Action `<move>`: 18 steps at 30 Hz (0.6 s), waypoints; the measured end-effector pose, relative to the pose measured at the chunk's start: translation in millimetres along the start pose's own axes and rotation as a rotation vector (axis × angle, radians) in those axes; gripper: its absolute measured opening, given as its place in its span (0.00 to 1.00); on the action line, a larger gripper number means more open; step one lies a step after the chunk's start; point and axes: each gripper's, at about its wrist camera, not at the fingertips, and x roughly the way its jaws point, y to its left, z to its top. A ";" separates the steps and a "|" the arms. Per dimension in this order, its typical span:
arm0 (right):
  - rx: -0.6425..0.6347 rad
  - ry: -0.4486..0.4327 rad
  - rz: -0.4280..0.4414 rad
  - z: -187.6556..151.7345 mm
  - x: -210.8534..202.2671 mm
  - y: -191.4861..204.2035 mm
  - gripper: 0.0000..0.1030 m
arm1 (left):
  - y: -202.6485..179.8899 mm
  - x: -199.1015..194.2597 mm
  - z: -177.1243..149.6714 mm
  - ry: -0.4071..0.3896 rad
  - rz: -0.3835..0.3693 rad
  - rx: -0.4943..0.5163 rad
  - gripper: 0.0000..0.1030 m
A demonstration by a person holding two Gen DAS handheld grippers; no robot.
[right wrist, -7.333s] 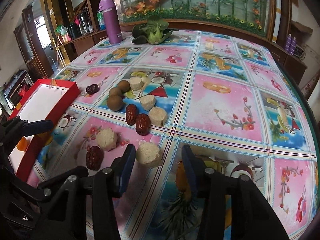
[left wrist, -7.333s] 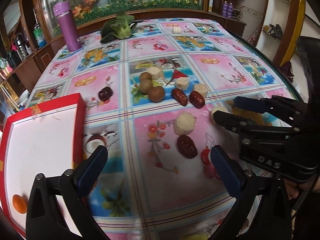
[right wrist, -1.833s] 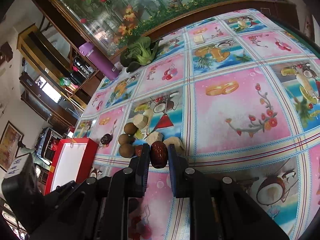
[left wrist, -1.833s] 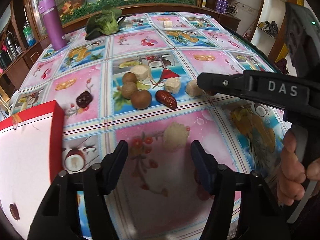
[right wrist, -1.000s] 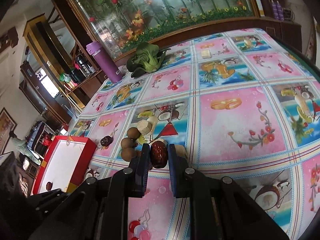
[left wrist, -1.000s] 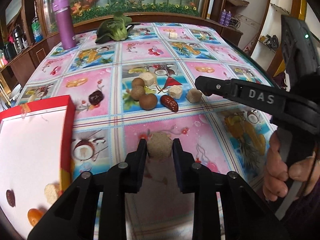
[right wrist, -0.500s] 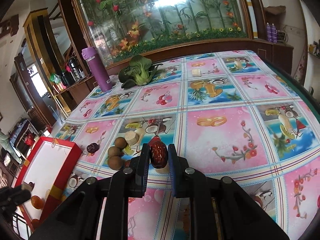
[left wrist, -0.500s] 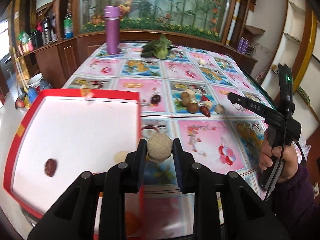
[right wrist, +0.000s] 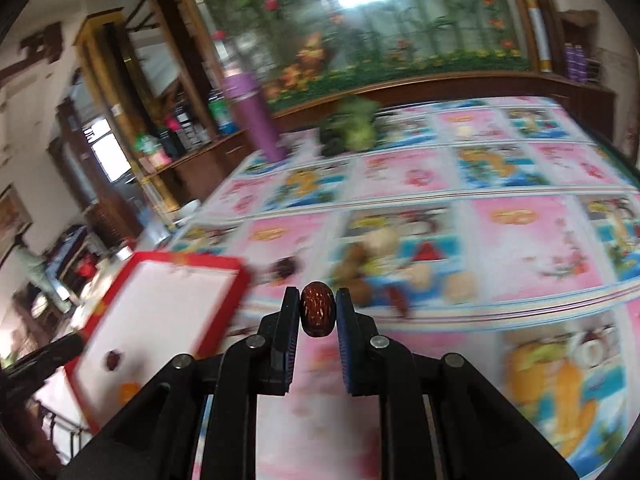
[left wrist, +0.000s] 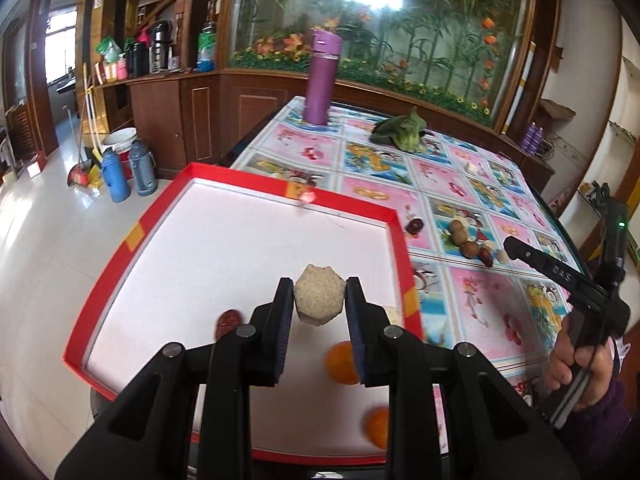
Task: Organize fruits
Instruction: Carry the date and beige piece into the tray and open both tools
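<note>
The patterned table (left wrist: 460, 184) fills the right half of the left wrist view, and the red-rimmed tray (left wrist: 248, 178) takes the centre and lower left. The left gripper (left wrist: 319, 312) is clamped on a pale beige chunk (left wrist: 319, 299) directly above the tray's white floor, so it looks nearer to a drop. In the blurred right wrist view the right gripper (right wrist: 317, 316) pinches a dark red date (right wrist: 317, 314); the tray lies to the lower left there.

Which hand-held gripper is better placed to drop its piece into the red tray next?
Left hand-held gripper: its beige piece hangs over the red tray. The right, holding a red date, is beside it.
</note>
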 end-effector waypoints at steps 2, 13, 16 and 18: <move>-0.059 0.015 0.065 -3.3 4.4 36.8 0.16 | 10.1 -0.3 -1.4 -0.005 0.016 -0.013 0.27; -0.204 0.175 0.209 -29.9 44.8 140.1 0.16 | 52.0 2.2 -7.4 -0.013 0.086 -0.070 0.27; -0.205 0.238 0.194 -20.7 62.1 147.8 0.16 | 61.0 7.9 -0.1 -0.003 0.114 -0.061 0.27; -0.188 0.281 0.185 -11.6 74.3 150.5 0.16 | 67.7 13.5 10.0 0.007 0.136 -0.044 0.27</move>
